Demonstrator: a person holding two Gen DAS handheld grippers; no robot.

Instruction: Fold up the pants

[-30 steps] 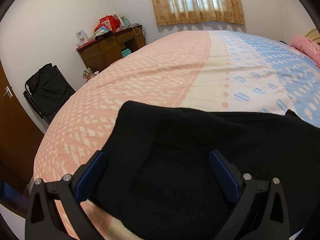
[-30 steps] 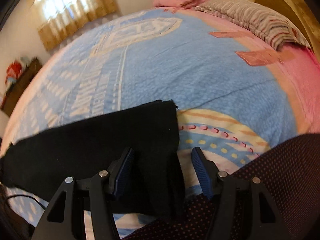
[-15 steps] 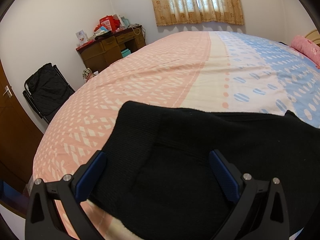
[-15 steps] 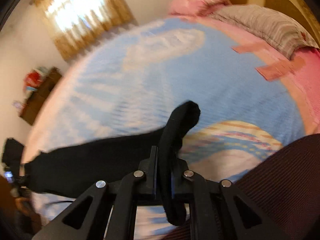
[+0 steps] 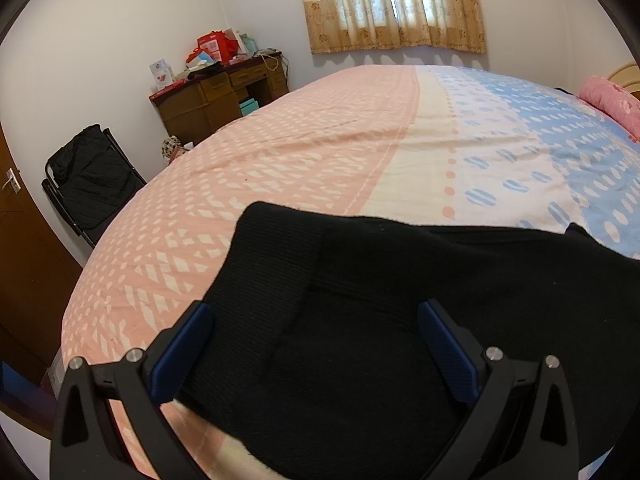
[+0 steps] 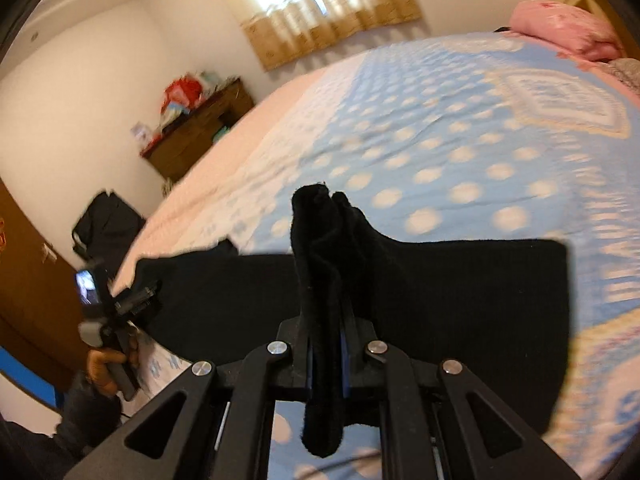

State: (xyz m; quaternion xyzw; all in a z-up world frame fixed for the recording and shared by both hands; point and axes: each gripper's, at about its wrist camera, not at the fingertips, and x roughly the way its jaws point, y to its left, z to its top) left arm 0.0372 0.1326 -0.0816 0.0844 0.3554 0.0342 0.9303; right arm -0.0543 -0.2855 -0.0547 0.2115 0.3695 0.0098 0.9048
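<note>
Pinching a bunched end of the black pants [image 6: 460, 300], the right tongs [image 6: 326, 360] are clamped hard on the fabric, which stands up in a ridge between the blue pads and hangs below them. That grip looks like the carrying end of a fold: one end lifted so it can travel over the rest of the garment, which lies flat on the bed [image 6: 460, 128].

Left tongs [image 5: 316, 344] stand wide, pads either side of the waistband end at 6 o'clock, gripping nothing. Probably parked there to pin or catch that end when the fold arrives.

Only the right view shows the lifted ridge, the hand [image 6: 106, 372] holding the left tool at 9 o'clock, and the garment's full span. The left view gives sharper waistband seams, plus the folding chair [image 5: 88, 184] at 9 and the cluttered desk [image 5: 216, 100] at 11, beyond the bed.
</note>
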